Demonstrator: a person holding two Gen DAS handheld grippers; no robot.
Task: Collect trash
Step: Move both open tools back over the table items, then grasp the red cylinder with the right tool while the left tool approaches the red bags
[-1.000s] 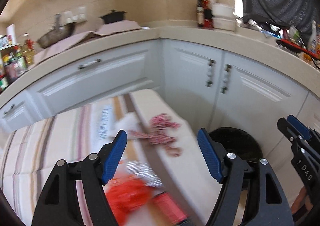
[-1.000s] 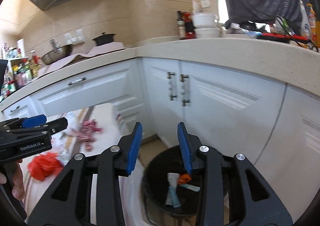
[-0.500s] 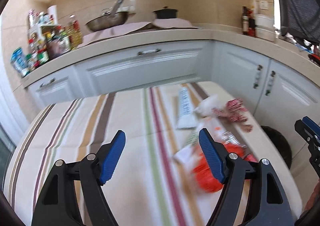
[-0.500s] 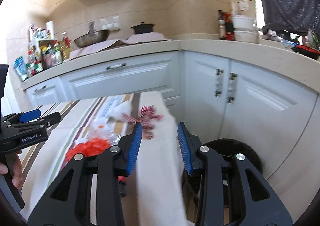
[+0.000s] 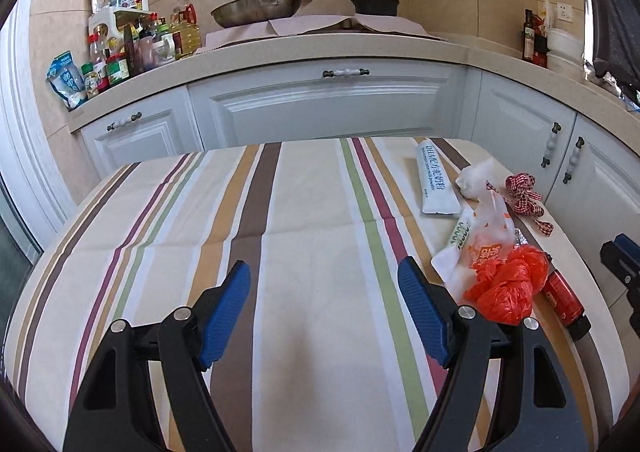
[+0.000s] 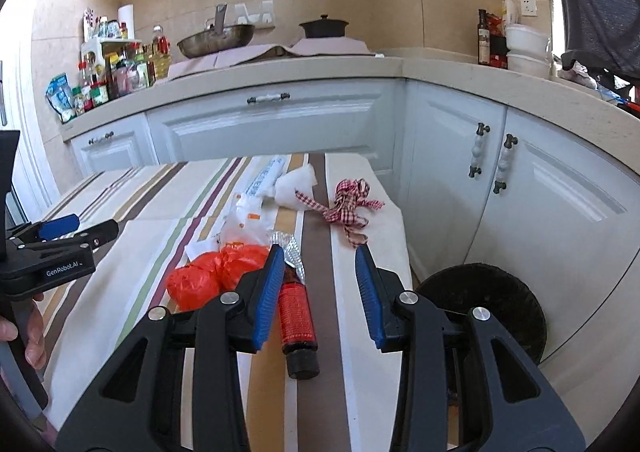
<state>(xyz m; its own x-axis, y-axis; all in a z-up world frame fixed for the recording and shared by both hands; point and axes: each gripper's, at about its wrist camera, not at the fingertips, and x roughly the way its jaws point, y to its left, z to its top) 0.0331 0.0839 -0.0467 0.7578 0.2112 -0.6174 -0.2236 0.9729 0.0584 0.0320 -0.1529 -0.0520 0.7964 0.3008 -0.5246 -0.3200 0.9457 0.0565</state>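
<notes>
Left wrist view: left gripper hovered over bare striped tablecloth, jaws wide apart, nothing between them; the trash lay off to its right along the table's right edge: orange plastic bag, printed clear wrapper, white sachet, crumpled tissue, red gingham ribbon, red tube. To pick well, this gripper probably needed to swing right and come down on the orange bag's bunched middle, taking one item only. Right gripper's tip showed at the frame edge. Right wrist view: right gripper had its jaws partly apart and empty, left finger just above the red tube and beside the orange bag; best bet was to straddle the tube across its width and close square so it wouldn't roll. Foil scrap lay just past the tube, ribbon further on. Black trash bin stood on the floor just off the table's right edge, near enough for a short carry. Left gripper was seen at left, held by a hand. Room: white kitchen cabinets, beige counter, wok, black pot, condiment bottles.
</notes>
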